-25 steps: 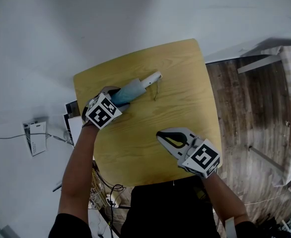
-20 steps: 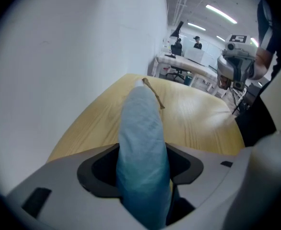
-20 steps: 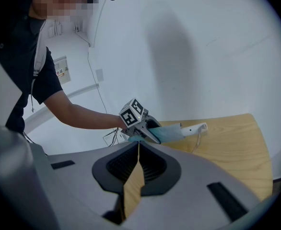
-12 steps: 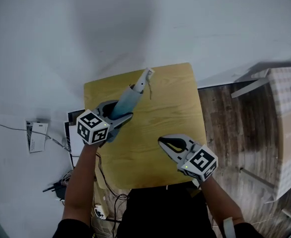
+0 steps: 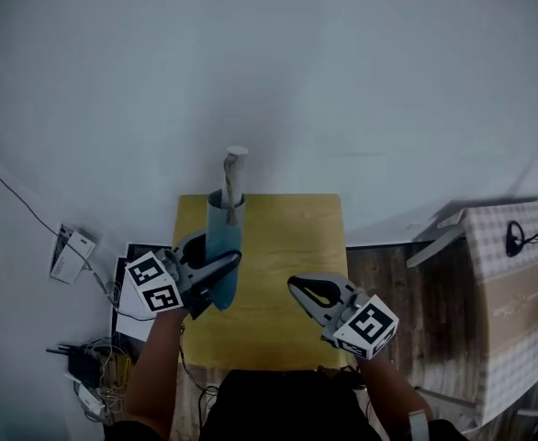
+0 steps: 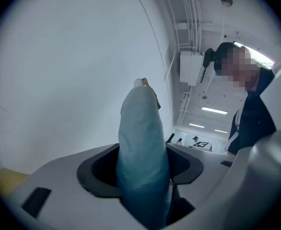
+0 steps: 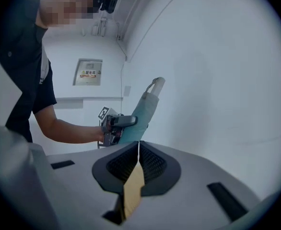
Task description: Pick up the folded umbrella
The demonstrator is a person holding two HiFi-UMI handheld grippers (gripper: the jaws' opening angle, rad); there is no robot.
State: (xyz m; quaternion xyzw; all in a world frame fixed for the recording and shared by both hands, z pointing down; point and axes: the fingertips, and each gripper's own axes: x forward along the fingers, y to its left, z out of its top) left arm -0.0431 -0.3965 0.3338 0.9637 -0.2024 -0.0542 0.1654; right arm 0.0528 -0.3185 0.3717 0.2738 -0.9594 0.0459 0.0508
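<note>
The folded umbrella (image 5: 223, 246), in a light blue sleeve with a pale handle (image 5: 235, 167) and a wrist strap, stands nearly upright above the yellow table (image 5: 292, 237). My left gripper (image 5: 219, 265) is shut on its lower part, and the sleeve fills the gap between the pads. In the left gripper view the umbrella (image 6: 141, 143) rises straight out of the left gripper (image 6: 143, 174). My right gripper (image 5: 296, 286) hovers to the right, shut and empty. The right gripper view shows that gripper's tips (image 7: 138, 146) touching, with the umbrella (image 7: 145, 110) and left gripper (image 7: 122, 121) beyond.
A white wall stands behind the table. A checked box (image 5: 512, 283) with a cable on top sits at the right over wooden floor. Papers (image 5: 72, 251) and cables (image 5: 85, 375) lie on the floor at the left.
My left gripper has lifted the umbrella off the table and swung it from lying flat to nearly upright. The right gripper has also risen, still shut.
</note>
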